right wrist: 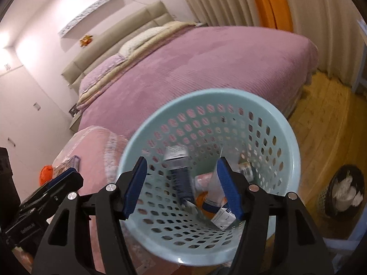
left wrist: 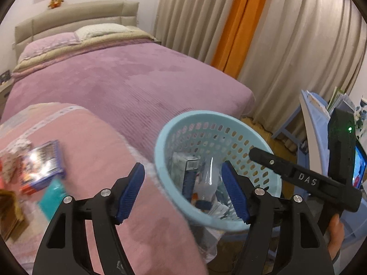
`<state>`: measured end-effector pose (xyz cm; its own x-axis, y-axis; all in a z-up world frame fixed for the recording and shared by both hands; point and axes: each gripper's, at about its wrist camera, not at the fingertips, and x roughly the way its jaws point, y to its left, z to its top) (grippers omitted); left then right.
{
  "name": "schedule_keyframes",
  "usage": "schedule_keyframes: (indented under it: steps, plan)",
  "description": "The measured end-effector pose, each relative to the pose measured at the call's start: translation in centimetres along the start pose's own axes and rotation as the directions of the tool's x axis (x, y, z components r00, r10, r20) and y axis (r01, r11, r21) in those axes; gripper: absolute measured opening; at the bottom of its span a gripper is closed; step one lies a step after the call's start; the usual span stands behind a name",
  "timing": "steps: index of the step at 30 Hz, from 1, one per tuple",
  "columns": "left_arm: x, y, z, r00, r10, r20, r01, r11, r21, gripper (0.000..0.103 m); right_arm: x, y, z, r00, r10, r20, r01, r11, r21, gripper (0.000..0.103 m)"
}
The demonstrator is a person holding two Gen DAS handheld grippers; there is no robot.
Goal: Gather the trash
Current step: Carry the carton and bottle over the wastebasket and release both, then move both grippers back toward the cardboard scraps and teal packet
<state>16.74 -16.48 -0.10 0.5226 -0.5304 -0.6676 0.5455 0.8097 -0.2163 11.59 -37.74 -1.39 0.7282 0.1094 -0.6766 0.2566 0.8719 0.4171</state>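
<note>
A light blue perforated basket (left wrist: 160,142) (right wrist: 291,137) stands beside a pink blanket-covered surface. It holds a silver and blue box (right wrist: 179,171), a white tube (right wrist: 214,183), something orange (right wrist: 200,198) and a clear bottle (left wrist: 208,178). My left gripper (left wrist: 184,192) is open, straddling the basket's near rim with one pad inside and nothing gripped. My right gripper (right wrist: 182,188) is open above the basket's mouth; the blurred box lies between its pads without touching them. Each gripper shows in the other view, the right (left wrist: 254,154) and the left (right wrist: 66,178).
On the pink blanket (left wrist: 96,142) lie a blue-edged case (left wrist: 43,165) and a teal item (left wrist: 50,197). A bed with a purple cover (left wrist: 128,78) fills the back. A dark wastebasket (right wrist: 344,190) stands on the wooden floor. Blue furniture (left wrist: 316,123) crowds the right.
</note>
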Motion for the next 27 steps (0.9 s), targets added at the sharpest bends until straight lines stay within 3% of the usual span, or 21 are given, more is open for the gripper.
schedule_keyframes:
  steps: [8,17,21,27]
  plan:
    - [-7.2,3.0,-0.9,0.992,0.039,0.116,-0.032,0.998,-0.057,0.067,-3.4,7.2,-0.8,0.994,0.087,0.065,-0.074,0.98,-0.186,0.06]
    - [-15.9,8.9,-2.8,0.958,0.167,0.233,-0.136,0.98,-0.144,0.067,-4.1,14.4,-2.8,0.98,0.193,0.05,-0.166,0.93,-0.329,0.06]
    - [-18.1,12.2,-3.9,0.942,0.243,0.233,-0.209,0.964,-0.162,0.067,-3.3,17.5,-4.0,0.976,0.216,0.022,-0.191,0.903,-0.385,0.06]
    - [-17.5,16.7,-5.6,0.95,0.276,0.144,-0.258,0.957,-0.132,0.068,-0.5,21.8,-5.4,0.974,0.221,-0.048,-0.22,0.877,-0.428,0.06]
